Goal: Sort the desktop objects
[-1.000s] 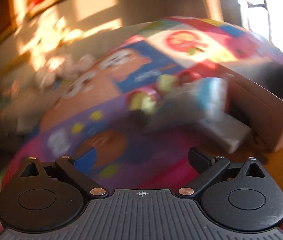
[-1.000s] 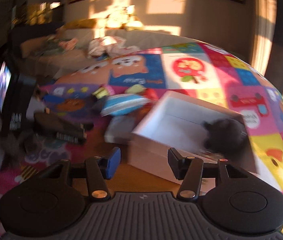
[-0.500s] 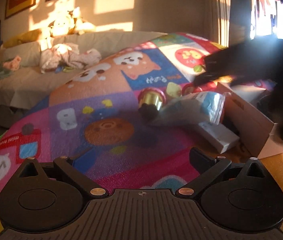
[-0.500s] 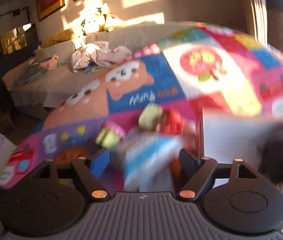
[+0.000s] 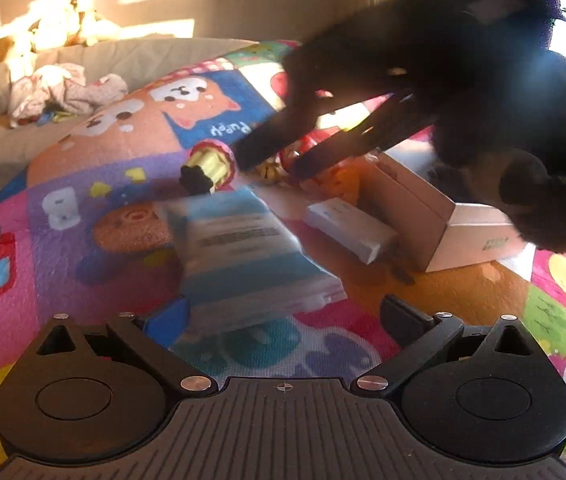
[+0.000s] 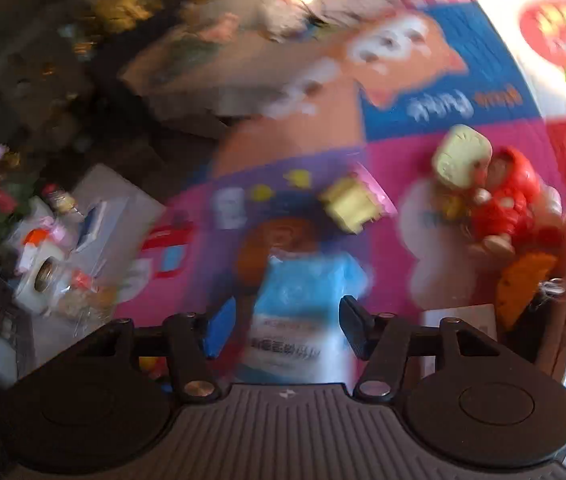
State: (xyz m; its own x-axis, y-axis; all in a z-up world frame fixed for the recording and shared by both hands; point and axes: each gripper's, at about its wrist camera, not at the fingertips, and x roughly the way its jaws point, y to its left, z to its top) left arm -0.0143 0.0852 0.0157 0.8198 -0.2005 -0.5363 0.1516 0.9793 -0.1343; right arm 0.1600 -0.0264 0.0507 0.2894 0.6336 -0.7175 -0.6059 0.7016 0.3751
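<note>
Two grippers are out over the play mat point(image 5: 83, 216), and the one job in hand is the blue-and-white packet point(image 5: 243, 256), which lies flat on the mat just ahead of my left gripper point(image 5: 283, 316). My left gripper stands wide apart and empty, with the packet's near end between its fingers but untouched. My right gripper point(image 6: 283, 320) has just been closing; its jaws stand partly apart with the packet point(image 6: 303, 312) between them, though the blur keeps me from telling whether the pads press it yet. In the left view its dark fingers point(image 5: 283, 136) reach in over the small toys by the gold-and-pink cylinder point(image 5: 207, 164).

To do this well, I judge I should slow the right hand, centre the packet's short width between the pads, and close on its edge rather than its slack middle, since soft film will likely slip or buckle. Then lift clear of the white slim box point(image 5: 351, 232) and carry it toward the open cardboard box point(image 5: 411, 216), keeping the left gripper out of the path.
</note>
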